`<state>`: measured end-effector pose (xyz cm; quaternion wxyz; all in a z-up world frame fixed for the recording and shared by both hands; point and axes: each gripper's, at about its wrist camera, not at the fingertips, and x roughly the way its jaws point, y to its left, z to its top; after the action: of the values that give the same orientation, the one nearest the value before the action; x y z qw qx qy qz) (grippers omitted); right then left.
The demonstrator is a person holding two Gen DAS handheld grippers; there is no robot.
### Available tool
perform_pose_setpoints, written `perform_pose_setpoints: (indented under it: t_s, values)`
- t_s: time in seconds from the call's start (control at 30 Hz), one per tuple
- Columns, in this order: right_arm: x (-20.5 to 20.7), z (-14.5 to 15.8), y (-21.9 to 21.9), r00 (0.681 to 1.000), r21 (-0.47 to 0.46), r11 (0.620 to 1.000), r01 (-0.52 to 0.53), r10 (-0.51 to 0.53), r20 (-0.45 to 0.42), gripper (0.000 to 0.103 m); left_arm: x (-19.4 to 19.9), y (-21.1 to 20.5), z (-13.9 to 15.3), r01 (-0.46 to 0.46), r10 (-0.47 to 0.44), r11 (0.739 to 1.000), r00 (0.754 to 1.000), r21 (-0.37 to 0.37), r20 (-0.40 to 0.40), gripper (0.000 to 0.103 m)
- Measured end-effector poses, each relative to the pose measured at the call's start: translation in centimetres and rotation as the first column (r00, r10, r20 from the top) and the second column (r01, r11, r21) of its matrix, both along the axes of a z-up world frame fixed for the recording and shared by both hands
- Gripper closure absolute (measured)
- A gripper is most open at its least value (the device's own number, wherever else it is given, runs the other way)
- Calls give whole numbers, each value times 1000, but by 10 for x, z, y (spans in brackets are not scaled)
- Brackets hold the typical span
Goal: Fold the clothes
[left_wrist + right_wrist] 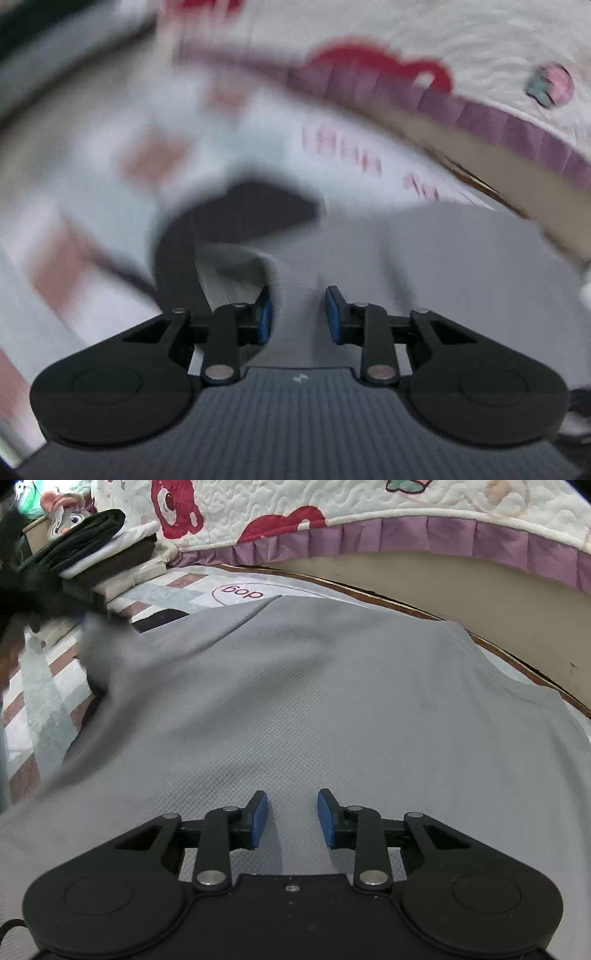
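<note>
A grey garment [314,686] lies spread over a patterned mat [173,594]. My right gripper [291,819] hovers over its near part with the jaws apart and nothing between the blue pads [260,821]. In the blurred left wrist view, my left gripper [298,314] has its jaws apart around a raised fold of the grey garment [291,295], which stands between the pads [264,321]; whether they pinch it is unclear. A dark collar or lining [243,210] shows ahead of it. The left gripper also appears as a blurred dark shape [55,590] at the garment's far left corner.
A bed with a white quilt, red prints and purple frill [424,535] runs along the far side above a beige base [480,590]. A stack of dark folded clothes [81,550] and a plush toy [62,513] sit at the far left.
</note>
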<state>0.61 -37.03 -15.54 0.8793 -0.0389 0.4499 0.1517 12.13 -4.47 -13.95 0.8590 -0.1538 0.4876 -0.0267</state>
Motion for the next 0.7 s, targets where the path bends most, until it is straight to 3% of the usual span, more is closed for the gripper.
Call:
perform_pose_setpoints:
  t_s: [0.07, 0.13, 0.2, 0.33, 0.47, 0.57, 0.63, 0.7]
  values:
    - [-3, 2, 0, 1000, -2, 1000, 4, -4, -7, 67, 1, 12, -6, -25, 21, 997, 998, -76, -55, 73]
    - [-6, 2, 0, 1000, -3, 1000, 1, -1, -11, 63, 0, 19, -1, -32, 29, 998, 999, -57, -45, 69]
    - [-8, 2, -1, 1000, -2, 1000, -3, 3, -10, 61, 1, 24, 2, -37, 36, 999, 999, -28, -41, 55]
    - [-10, 1, -1, 1000, 0, 1000, -7, 7, -7, 59, 18, 30, 13, 6, -6, 996, 1000, 92, -3, 54]
    - [-12, 2, -1, 1000, -3, 1000, -15, 15, -13, 57, 34, 34, 18, 51, -55, 981, 998, 186, 19, 44]
    - [-15, 1, -1, 1000, 4, 1000, -5, 5, -5, 56, 48, 42, 5, 30, -23, 988, 998, 154, -51, 44]
    - [-19, 1, -1, 1000, 9, 1000, -2, 2, 3, 56, 49, 49, -5, -3, 6, 998, 998, 59, -63, 44]
    - [-22, 0, -1, 1000, 13, 1000, 1, -1, 8, 54, 47, 55, -12, -40, 38, 998, 998, -50, -55, 35]
